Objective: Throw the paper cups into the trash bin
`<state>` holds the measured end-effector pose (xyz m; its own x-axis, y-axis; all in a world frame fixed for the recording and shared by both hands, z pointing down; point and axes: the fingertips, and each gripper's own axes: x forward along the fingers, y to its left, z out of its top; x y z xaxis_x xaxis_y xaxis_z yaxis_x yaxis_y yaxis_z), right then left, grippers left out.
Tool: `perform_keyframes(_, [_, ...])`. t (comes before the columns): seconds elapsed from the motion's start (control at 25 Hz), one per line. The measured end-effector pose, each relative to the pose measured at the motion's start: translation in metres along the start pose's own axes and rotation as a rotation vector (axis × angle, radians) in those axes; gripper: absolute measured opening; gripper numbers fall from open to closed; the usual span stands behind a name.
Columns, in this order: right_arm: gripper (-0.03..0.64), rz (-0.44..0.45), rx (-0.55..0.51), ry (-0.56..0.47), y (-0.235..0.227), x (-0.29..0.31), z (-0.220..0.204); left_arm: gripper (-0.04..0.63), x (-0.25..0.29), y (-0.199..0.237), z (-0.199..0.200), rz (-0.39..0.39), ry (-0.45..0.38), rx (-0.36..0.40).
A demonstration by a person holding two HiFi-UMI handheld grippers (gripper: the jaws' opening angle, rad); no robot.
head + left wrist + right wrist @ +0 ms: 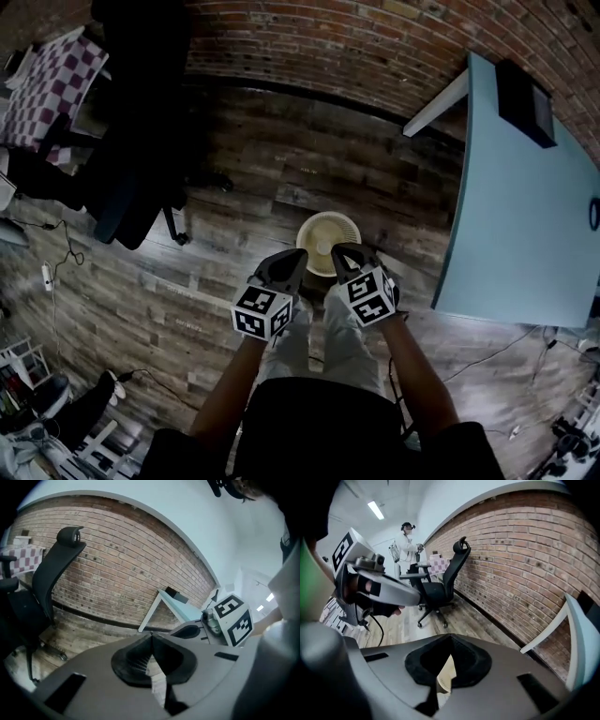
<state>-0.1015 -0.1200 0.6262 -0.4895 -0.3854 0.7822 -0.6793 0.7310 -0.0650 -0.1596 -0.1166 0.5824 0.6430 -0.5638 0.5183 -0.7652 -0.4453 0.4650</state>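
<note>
A round cream trash bin (323, 228) stands on the wood floor just ahead of the person's legs. Both grippers hang side by side above its near rim. My left gripper (298, 253) has its jaws meeting at the tips, and nothing shows between them in the left gripper view (151, 635). My right gripper (339, 248) is shut too (451, 637); only the cream bin (444, 676) shows through the slit below its tips. No paper cup is visible in any view, and I cannot make out what lies inside the bin.
A light blue table (525, 206) with a black box (525, 101) stands to the right. A black office chair (141, 178) stands to the left, before the brick wall (356, 47). Cables (56, 262) trail on the floor. A person in white (408, 545) stands far off.
</note>
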Motion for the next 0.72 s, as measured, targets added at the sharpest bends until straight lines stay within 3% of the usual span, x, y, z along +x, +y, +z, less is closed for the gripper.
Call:
perform_keyframes(0.32, [0.005, -0.035, -0.031, -0.159, 0.014, -0.060, 0.091, 0.006, -0.038, -0.020, 0.072, -0.031, -0.093, 0.099])
perform_keyframes(0.72, [0.005, -0.107, -0.048, -0.291, 0.022, -0.108, 0.163, 0.006, -0.089, -0.023, 0.135, -0.029, -0.220, 0.180])
